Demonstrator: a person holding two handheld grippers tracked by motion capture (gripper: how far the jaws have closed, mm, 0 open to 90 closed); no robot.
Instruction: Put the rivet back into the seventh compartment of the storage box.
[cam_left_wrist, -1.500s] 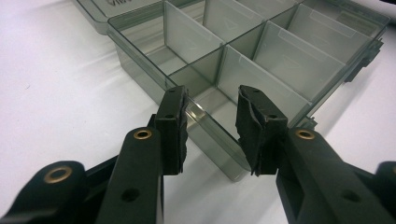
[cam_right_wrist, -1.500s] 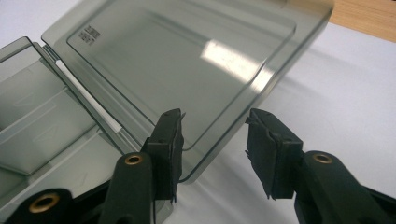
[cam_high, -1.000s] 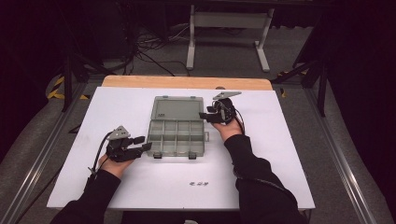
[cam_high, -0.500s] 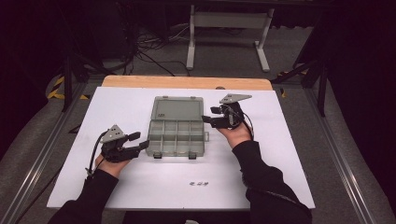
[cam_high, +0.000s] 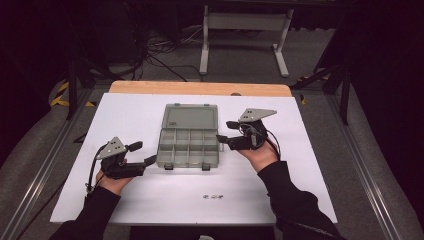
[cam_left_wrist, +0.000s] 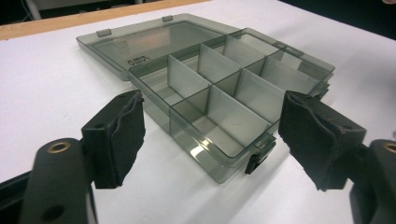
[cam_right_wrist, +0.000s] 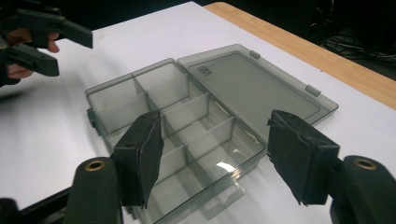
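One smoke-grey compartment box (cam_high: 189, 141) is shown mid-table on the white sheet (cam_high: 150, 200), lid laid flat behind; eight compartments are counted, contents none seen. Printed mark near the front edge of the sheet is too small to be read. Left gripper (cam_high: 142, 154) and right gripper (cam_high: 225, 131) are held w/ jaws wide apart, nothing gripped, each just beside the box, not touching.

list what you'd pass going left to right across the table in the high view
left gripper → open plastic organizer box → right gripper
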